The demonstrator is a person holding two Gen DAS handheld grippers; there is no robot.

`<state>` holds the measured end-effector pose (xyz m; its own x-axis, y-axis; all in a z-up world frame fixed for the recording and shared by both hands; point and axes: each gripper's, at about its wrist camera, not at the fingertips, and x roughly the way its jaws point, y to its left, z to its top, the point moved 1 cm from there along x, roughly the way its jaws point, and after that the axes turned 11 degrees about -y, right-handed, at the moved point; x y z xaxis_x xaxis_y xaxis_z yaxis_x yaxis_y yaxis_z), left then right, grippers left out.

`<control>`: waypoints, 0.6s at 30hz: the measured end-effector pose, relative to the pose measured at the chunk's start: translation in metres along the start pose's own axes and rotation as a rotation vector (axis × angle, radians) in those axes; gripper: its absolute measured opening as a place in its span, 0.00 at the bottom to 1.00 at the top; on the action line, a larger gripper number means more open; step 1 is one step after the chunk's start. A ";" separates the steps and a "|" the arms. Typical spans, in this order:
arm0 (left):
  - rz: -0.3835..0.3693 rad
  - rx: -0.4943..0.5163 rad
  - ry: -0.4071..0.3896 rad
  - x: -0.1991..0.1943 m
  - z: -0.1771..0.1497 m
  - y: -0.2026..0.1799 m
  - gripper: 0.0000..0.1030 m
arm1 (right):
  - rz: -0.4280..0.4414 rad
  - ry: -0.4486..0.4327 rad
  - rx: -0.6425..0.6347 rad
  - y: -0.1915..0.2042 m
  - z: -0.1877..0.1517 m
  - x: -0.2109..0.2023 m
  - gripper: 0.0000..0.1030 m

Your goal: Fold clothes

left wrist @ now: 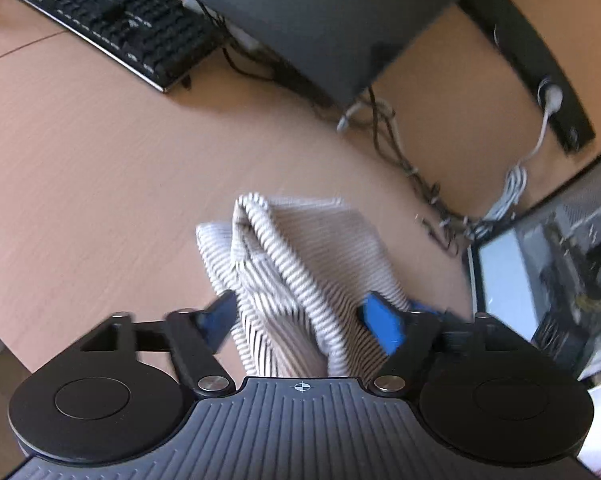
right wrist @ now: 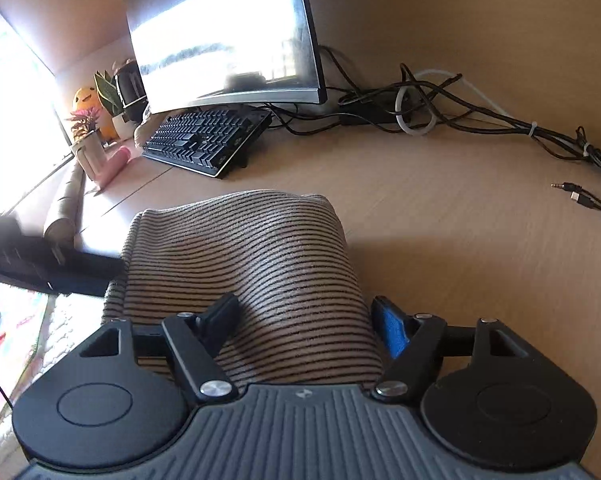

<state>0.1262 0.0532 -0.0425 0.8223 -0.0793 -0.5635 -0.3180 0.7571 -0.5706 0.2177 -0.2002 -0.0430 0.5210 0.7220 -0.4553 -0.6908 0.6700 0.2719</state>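
Note:
A beige garment with thin black stripes (left wrist: 300, 268) hangs bunched between the fingers of my left gripper (left wrist: 300, 316), lifted above the wooden desk (left wrist: 100, 168). The left jaws are wide apart with cloth filling the gap; whether they pinch it is unclear. In the right wrist view the same striped garment (right wrist: 240, 264) lies draped between the fingers of my right gripper (right wrist: 306, 318), whose jaws also stand wide apart around it. The other gripper's dark body (right wrist: 52, 268) touches the cloth at the left.
A black keyboard (right wrist: 204, 140) and a curved monitor (right wrist: 224, 32) stand at the desk's back. Tangled cables (right wrist: 440, 104) run along the wall. Small plants and a yellow toy (right wrist: 88, 112) sit at the far left. A computer case (left wrist: 548, 272) stands at the right.

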 end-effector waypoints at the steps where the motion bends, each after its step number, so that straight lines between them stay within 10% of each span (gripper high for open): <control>1: -0.002 -0.001 0.004 0.001 0.001 0.000 0.82 | 0.000 0.001 -0.001 0.000 0.000 0.000 0.73; 18: -0.051 0.025 0.161 0.033 -0.039 -0.003 0.63 | -0.021 0.028 -0.003 -0.002 0.009 0.007 0.80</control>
<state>0.1357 0.0230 -0.0830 0.7502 -0.2199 -0.6236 -0.2639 0.7651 -0.5873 0.2275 -0.1954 -0.0390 0.5214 0.7024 -0.4846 -0.6814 0.6846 0.2591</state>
